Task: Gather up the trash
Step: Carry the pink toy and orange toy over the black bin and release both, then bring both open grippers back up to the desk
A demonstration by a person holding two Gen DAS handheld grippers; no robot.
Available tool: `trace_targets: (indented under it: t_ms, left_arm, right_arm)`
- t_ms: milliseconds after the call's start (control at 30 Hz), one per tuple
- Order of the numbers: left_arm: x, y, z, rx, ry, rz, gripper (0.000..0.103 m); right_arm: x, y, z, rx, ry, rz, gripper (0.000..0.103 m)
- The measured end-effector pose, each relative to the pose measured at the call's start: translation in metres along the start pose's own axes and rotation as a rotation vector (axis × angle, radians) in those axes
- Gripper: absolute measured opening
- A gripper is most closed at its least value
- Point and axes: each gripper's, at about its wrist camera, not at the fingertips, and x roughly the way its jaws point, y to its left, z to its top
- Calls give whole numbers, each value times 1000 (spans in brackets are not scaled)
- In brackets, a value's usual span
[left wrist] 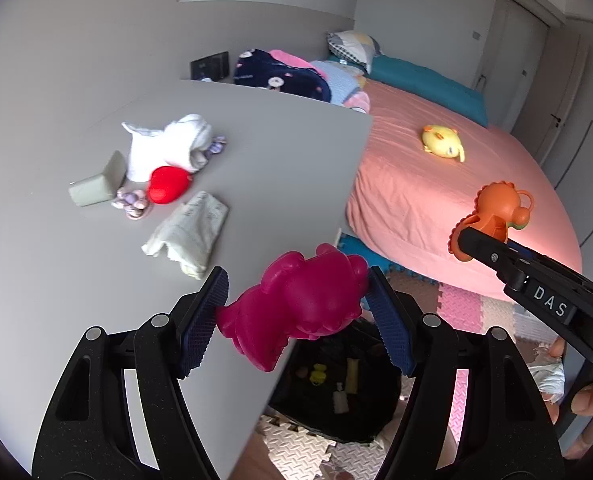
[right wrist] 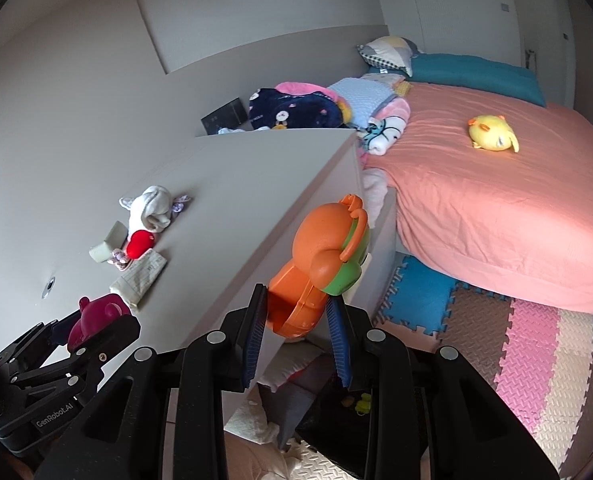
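My left gripper is shut on a magenta plastic toy, held over the grey tabletop's near right corner. Below it on the floor stands a black bin with small items inside. My right gripper is shut on an orange and green plastic toy, held beside the table's edge, above the black bin. That orange toy shows at the right in the left wrist view. The magenta toy shows at lower left in the right wrist view.
On the table lie a white cloth, a red object, a grey-green block, a folded paper and small purple items. A bed with a pink sheet carries a yellow plush. Foam mats cover the floor.
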Motion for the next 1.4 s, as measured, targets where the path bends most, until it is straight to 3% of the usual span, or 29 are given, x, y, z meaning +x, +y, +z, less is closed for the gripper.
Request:
trace_targets:
  t_ms: [600, 933, 967, 1000, 1033, 1067, 1400]
  left_arm:
    - [19, -66, -13, 146, 54, -99, 69]
    - [36, -90, -26, 216, 133, -142, 69]
    - [40, -91, -28, 221, 157, -138, 75]
    - [43, -91, -29, 220, 177, -129, 83]
    - [46, -89, -30, 210, 187, -111, 96]
    - [46, -86, -30, 200, 186, -97, 96]
    - [48, -68, -29, 140, 204, -81, 96]
  right_arm:
    - [-24, -64, -12, 91, -10, -95, 32]
    - [-14, -81, -17, 114, 37, -126, 32]
    - [-11, -82, -17, 114, 49, -130, 39]
    - [-9, -83, -18, 120, 61, -140, 58]
    - [-8, -85, -18, 129, 63, -150, 65]
    - [-9, -86, -18, 138, 51, -160, 69]
    - [-13, -95, -18, 160, 28, -188, 71]
